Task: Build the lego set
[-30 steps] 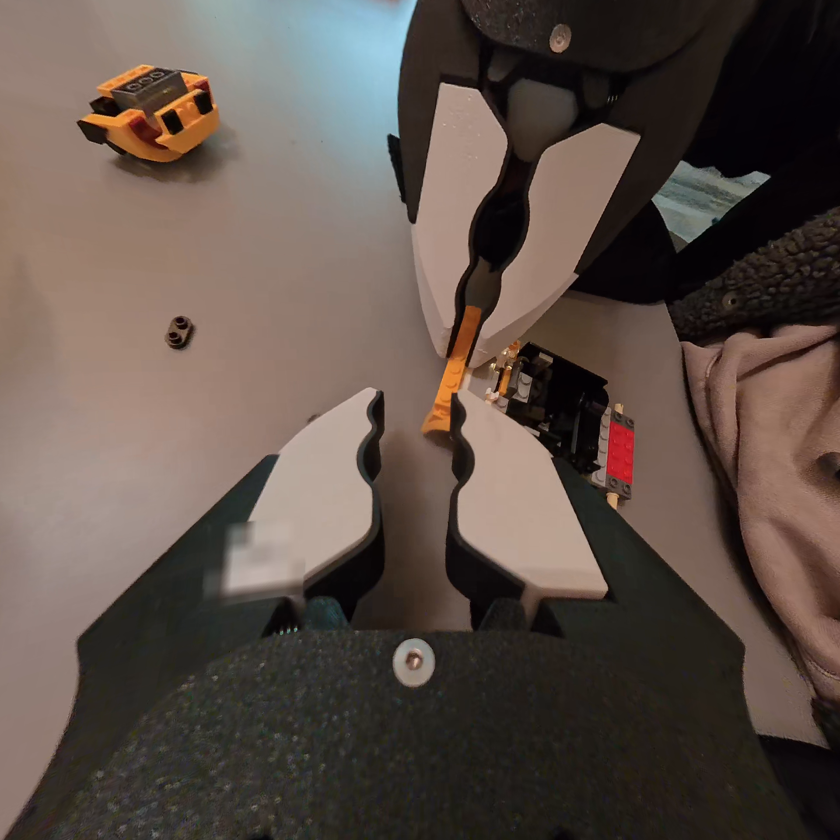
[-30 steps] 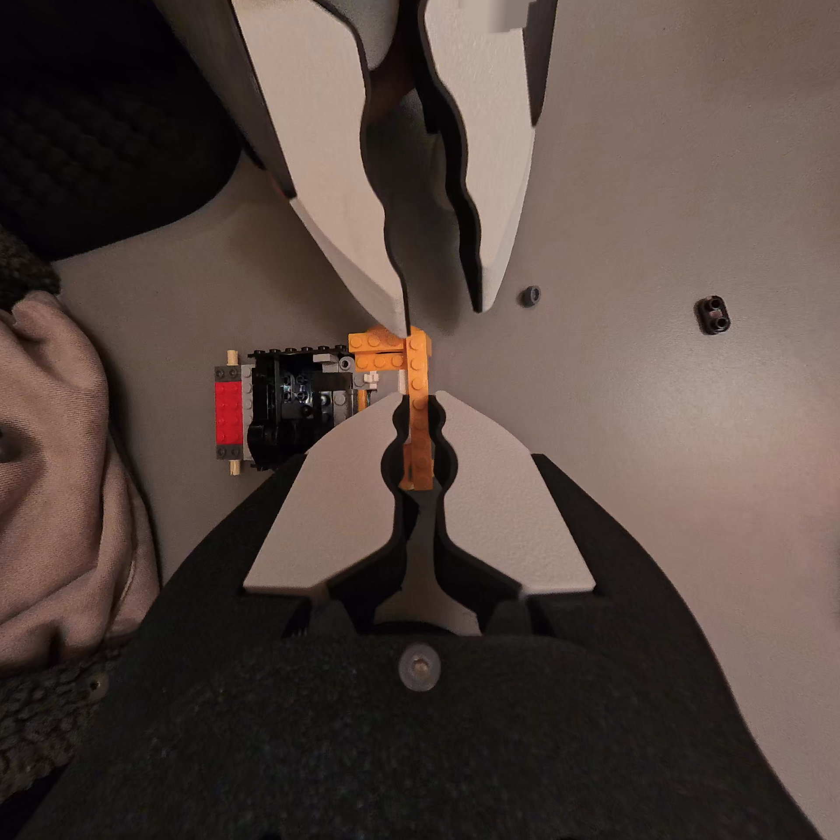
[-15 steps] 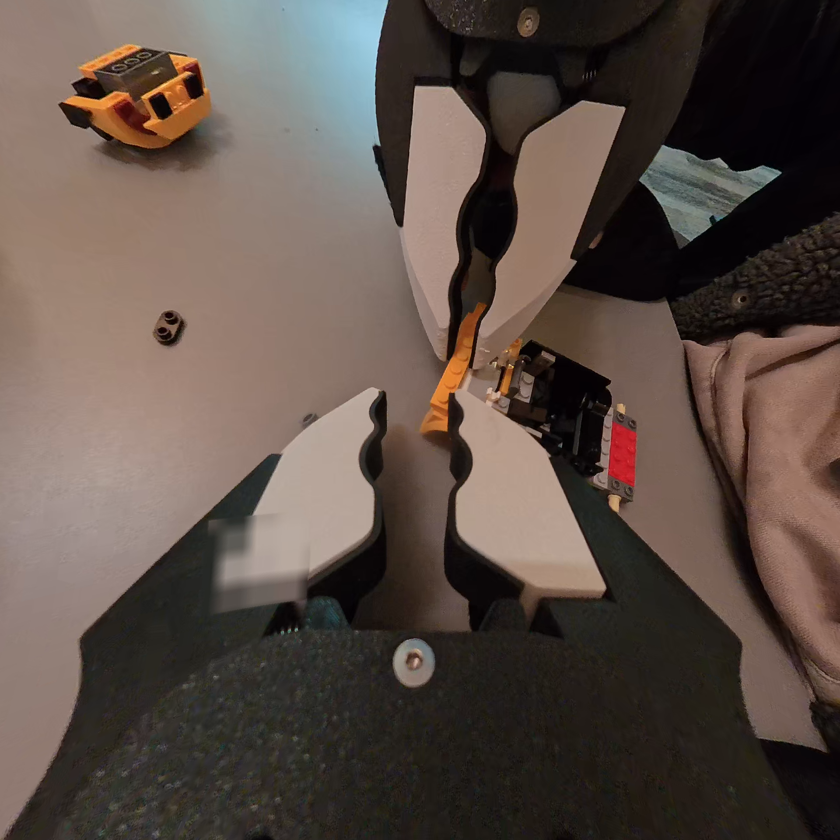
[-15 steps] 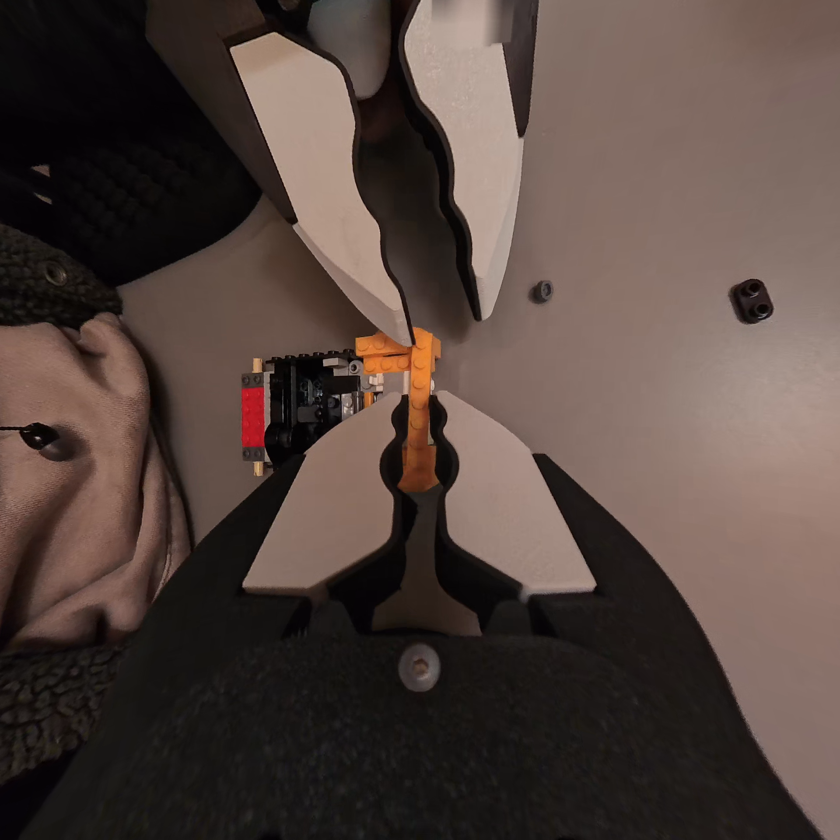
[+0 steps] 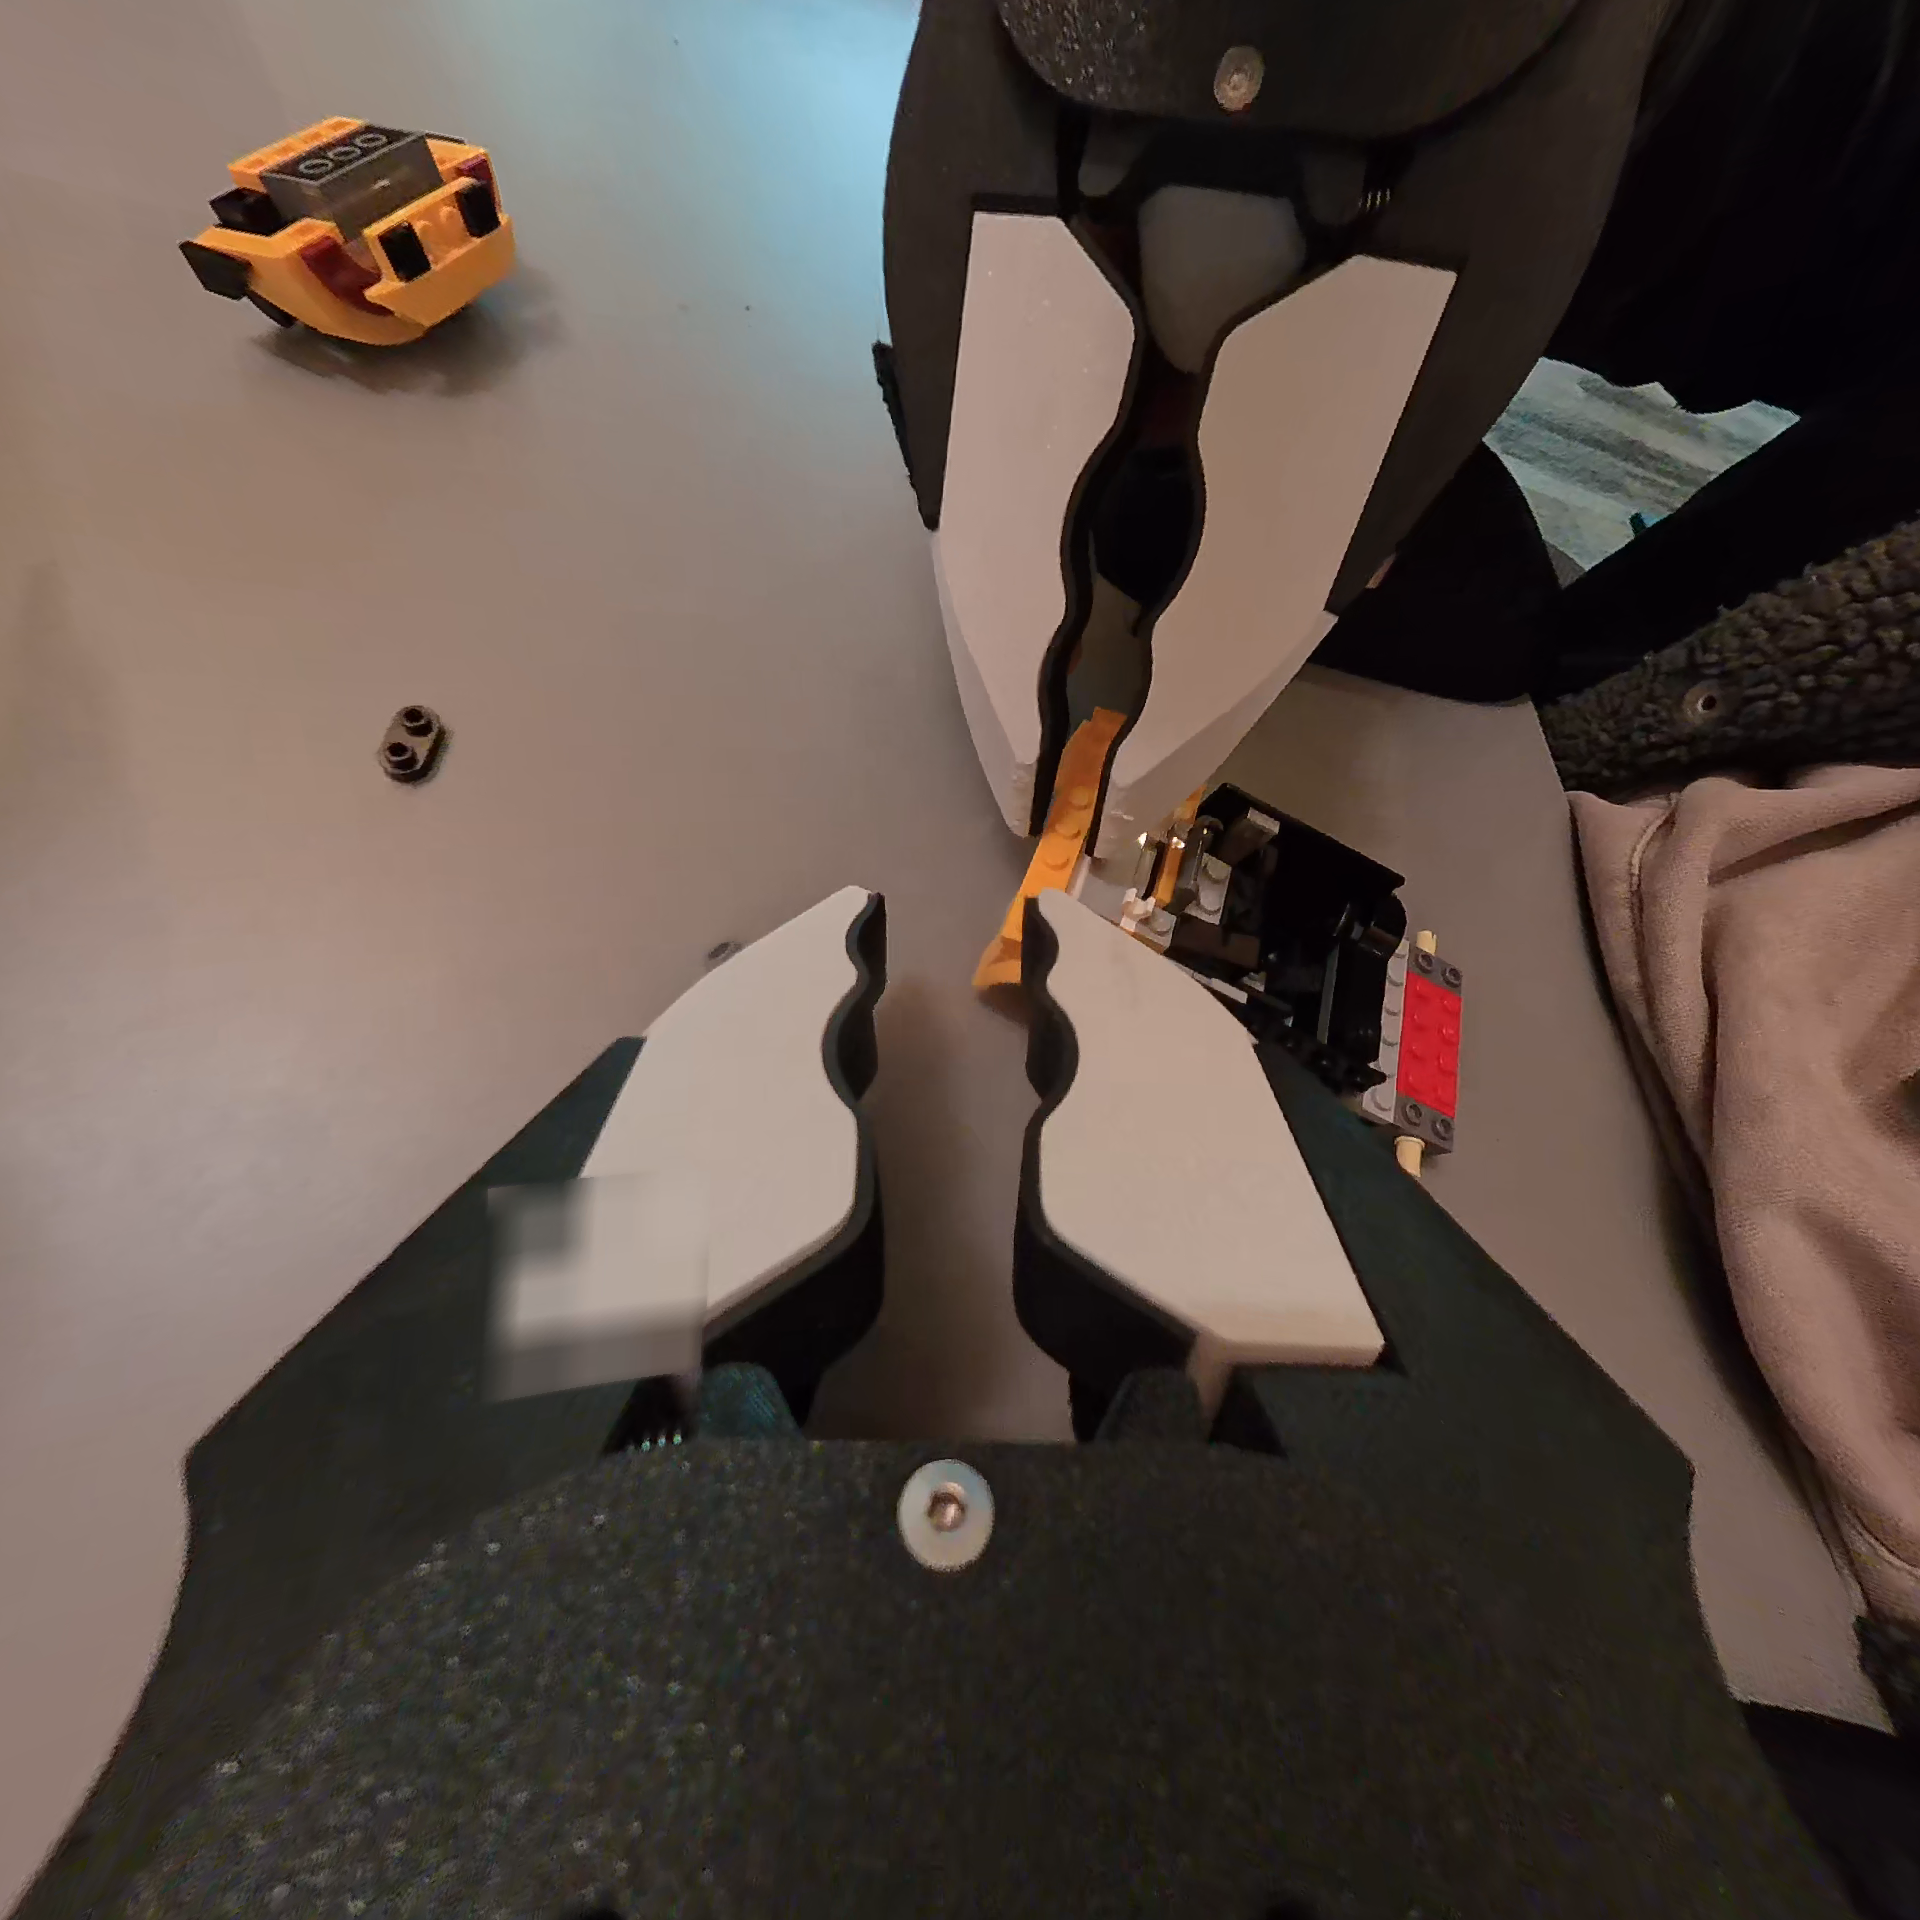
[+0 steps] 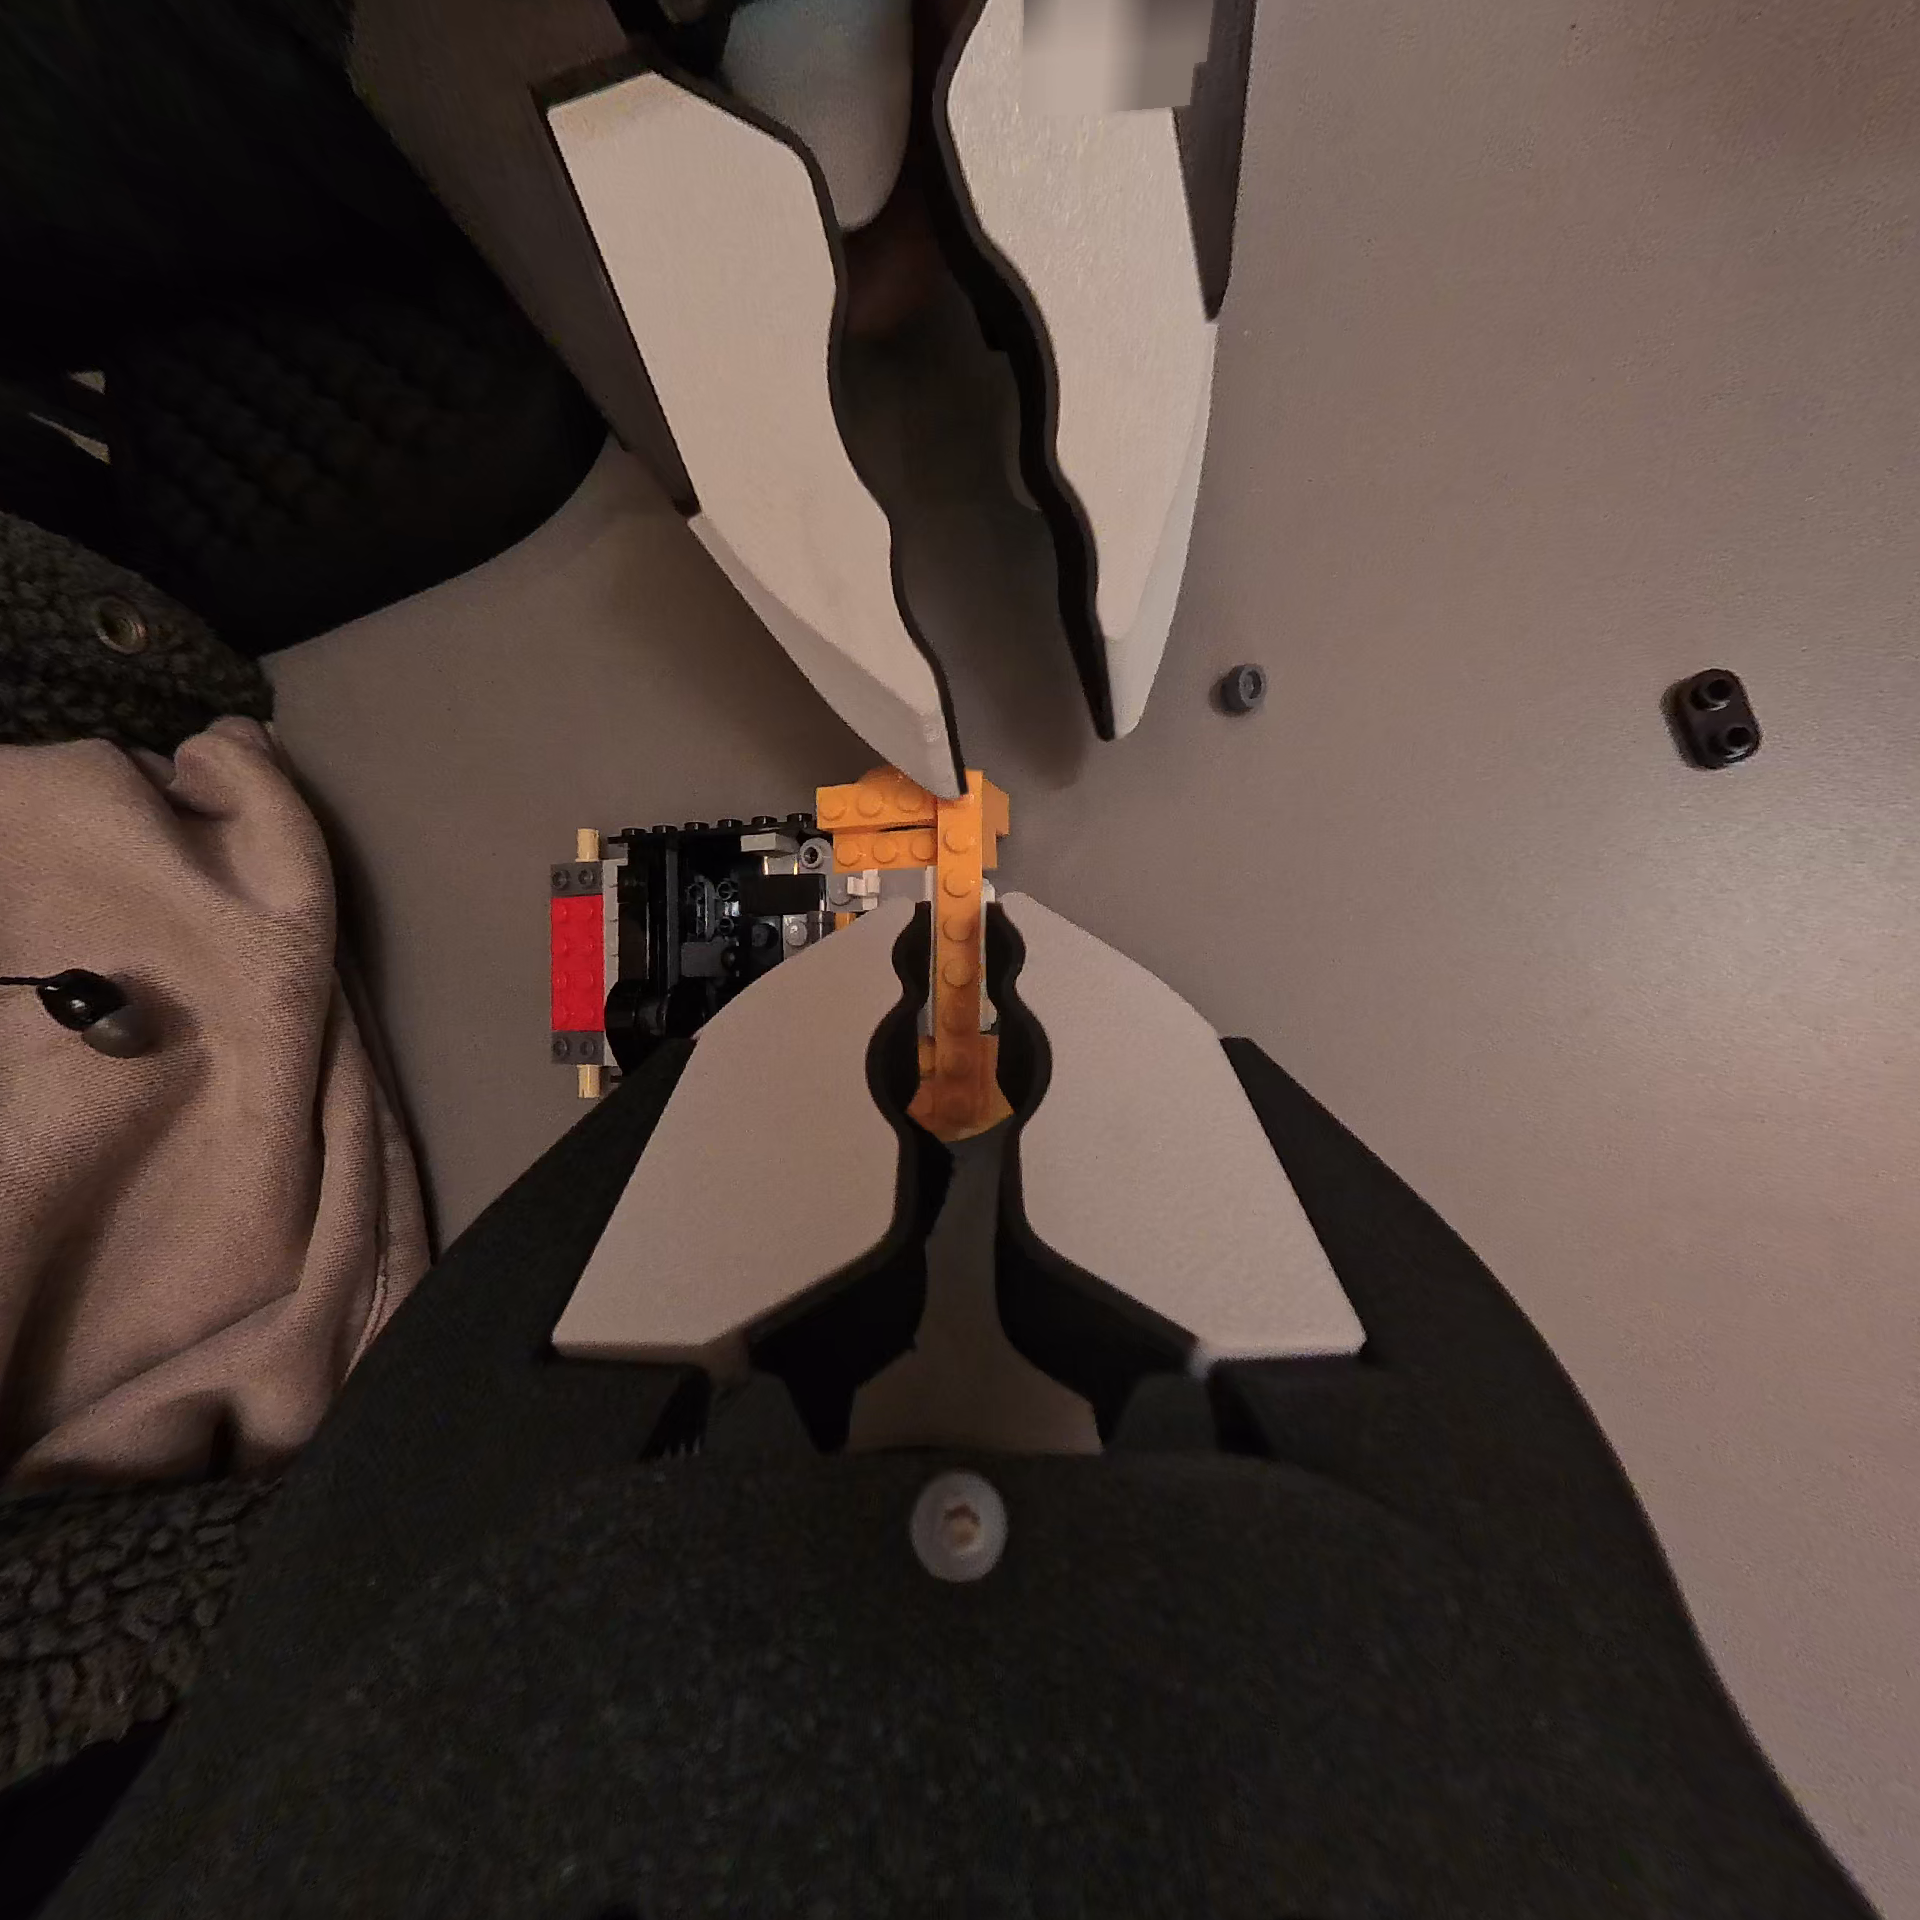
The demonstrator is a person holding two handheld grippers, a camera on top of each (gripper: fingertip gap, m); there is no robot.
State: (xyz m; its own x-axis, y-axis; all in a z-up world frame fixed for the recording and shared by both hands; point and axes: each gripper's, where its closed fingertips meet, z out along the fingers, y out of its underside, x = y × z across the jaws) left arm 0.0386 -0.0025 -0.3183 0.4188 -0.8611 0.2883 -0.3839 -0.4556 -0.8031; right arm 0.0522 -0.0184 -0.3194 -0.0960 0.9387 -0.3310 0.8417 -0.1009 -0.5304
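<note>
While my right gripper is clenched on the orange plate piece, my left gripper sits released, one fingertip touching the plate's far end. Black-red chassis lies just beside, near the desk edge w/ a sleeve close. Room's open toward the small black piece & orange sub-build.

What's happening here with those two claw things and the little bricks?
A person is building a Lego model with two handheld grippers. The right gripper is clamped on an orange plate assembly. The left gripper is open, one finger against that piece. A black and red chassis lies beside them on the table.
</note>
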